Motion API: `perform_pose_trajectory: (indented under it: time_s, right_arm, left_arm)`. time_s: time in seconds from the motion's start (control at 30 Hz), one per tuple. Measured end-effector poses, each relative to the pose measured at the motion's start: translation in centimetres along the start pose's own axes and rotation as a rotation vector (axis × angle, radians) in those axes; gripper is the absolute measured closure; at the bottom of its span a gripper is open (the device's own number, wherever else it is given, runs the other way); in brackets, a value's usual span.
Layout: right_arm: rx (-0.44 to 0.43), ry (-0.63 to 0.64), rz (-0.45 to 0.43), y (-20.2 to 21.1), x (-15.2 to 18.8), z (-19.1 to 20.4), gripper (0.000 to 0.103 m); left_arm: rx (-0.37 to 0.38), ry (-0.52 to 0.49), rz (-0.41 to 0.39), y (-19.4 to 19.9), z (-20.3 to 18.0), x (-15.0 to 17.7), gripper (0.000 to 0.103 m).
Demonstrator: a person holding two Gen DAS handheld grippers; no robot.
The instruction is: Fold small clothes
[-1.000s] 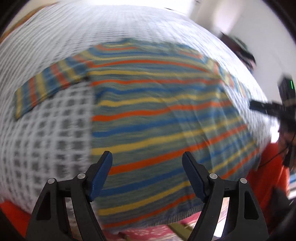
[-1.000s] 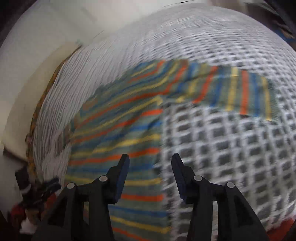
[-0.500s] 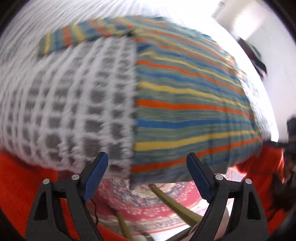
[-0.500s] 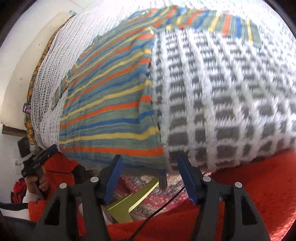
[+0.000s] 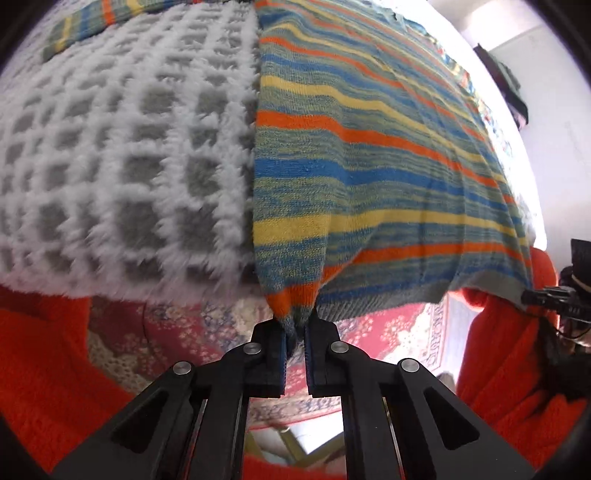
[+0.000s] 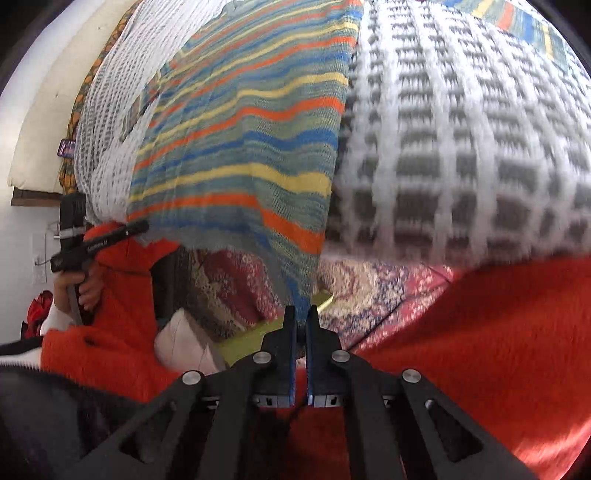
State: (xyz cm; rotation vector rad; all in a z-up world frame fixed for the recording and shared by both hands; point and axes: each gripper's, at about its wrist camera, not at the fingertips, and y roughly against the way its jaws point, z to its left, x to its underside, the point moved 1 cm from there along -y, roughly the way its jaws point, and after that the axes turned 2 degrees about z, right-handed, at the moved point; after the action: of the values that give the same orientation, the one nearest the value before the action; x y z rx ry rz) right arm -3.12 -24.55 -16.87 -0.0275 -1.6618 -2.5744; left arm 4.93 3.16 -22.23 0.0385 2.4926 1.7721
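Note:
A small striped sweater (image 5: 369,147) in orange, blue, yellow and green lies flat on a fluffy white and grey checked blanket (image 5: 122,155). My left gripper (image 5: 295,328) is shut on the sweater's bottom left hem corner at the bed's edge. In the right wrist view the sweater (image 6: 240,147) hangs over the edge, and my right gripper (image 6: 300,314) is shut on its bottom right hem corner. One sleeve (image 5: 92,22) stretches out to the far left, the other sleeve (image 6: 524,22) to the far right.
The person's orange fleece sleeves (image 5: 48,369) (image 6: 480,350) frame both views. A red patterned rug (image 5: 399,332) lies below the bed edge. A white wall (image 5: 554,129) stands to the right, a cream pillow (image 6: 48,110) at the bed's far end.
Both grippers came down from over the sweater to the bed's near edge. Their jaws, wide before, have shut on the two hem corners.

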Motion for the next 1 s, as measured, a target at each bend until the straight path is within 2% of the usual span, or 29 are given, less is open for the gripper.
perform_pose_trajectory:
  time_s: [0.07,0.13,0.17,0.2,0.23,0.27,0.3,0.4,0.47,0.5,0.53,0.63,0.77,0.8,0.87,0.93,1.0]
  right_arm:
    - [0.004,-0.009,0.003,-0.5,-0.2,0.7,0.099]
    - [0.036,-0.004,0.001,-0.1,-0.4,0.6,0.099]
    - [0.068,0.0,-0.011,0.0,-0.8,0.7,0.097]
    - [0.085,-0.011,-0.027,0.3,-1.1,0.6,0.095]
    - [0.094,-0.03,-0.041,0.9,-1.3,0.1,0.077]
    - [0.111,-0.046,-0.056,1.5,-1.4,-0.2,0.045]
    - [0.149,-0.053,-0.091,2.6,-1.3,-0.6,0.033]
    - [0.29,-0.055,-0.243,6.5,-1.0,-1.0,0.031]
    - [0.328,-0.058,-0.344,9.0,-1.6,-0.7,0.031]
    - [0.328,-0.051,-0.399,10.1,-2.2,-0.3,0.031]
    - [0.314,-0.036,-0.444,10.9,-3.0,0.2,0.031]
    - [0.25,0.032,-0.498,10.8,-7.4,3.1,0.028]
    - [0.167,0.123,-0.521,8.5,-13.9,8.0,0.023]
    - [0.145,0.138,-0.517,7.6,-15.6,9.0,0.023]
    - [0.095,0.159,-0.511,5.8,-18.3,10.1,0.023]
    - [0.073,0.159,-0.493,3.2,-21.0,10.5,0.023]
    - [0.065,0.135,-0.427,0.0,-23.0,9.6,0.023]
  left_arm:
    - [-0.062,-0.026,0.017,0.4,-0.3,-0.2,0.097]
    - [-0.115,-0.074,0.021,0.3,-1.6,-0.4,0.092]
    - [-0.154,-0.093,0.019,0.5,-2.2,-0.2,0.084]
    - [-0.18,-0.101,0.013,0.9,-2.4,-0.1,0.066]
    - [-0.2,-0.104,0.005,1.4,-2.6,0.2,0.053]
    - [-0.214,-0.103,-0.019,2.3,-2.6,0.5,0.036]
    - [-0.22,-0.096,-0.052,3.5,-2.6,0.4,0.034]
    - [-0.193,-0.046,-0.17,7.5,-1.8,0.3,0.031]
    - [-0.177,-0.019,-0.264,9.6,-1.9,-0.8,0.023]
    - [-0.166,-0.016,-0.322,10.5,-2.3,-1.8,0.016]
    - [-0.157,-0.02,-0.354,10.8,-2.6,-2.5,0.014]
    - [-0.143,-0.069,-0.42,10.7,-3.9,-6.5,0.013]
    - [-0.117,-0.057,-0.417,7.5,-4.8,-11.4,0.013]
    - [-0.111,-0.043,-0.407,7.1,-4.0,-12.5,0.013]
    - [-0.145,-0.016,-0.367,4.8,-3.6,-13.8,0.013]
    - [-0.192,-0.007,-0.286,2.1,-2.6,-14.2,0.013]
    - [-0.214,-0.017,-0.251,0.9,-2.2,-14.0,0.015]
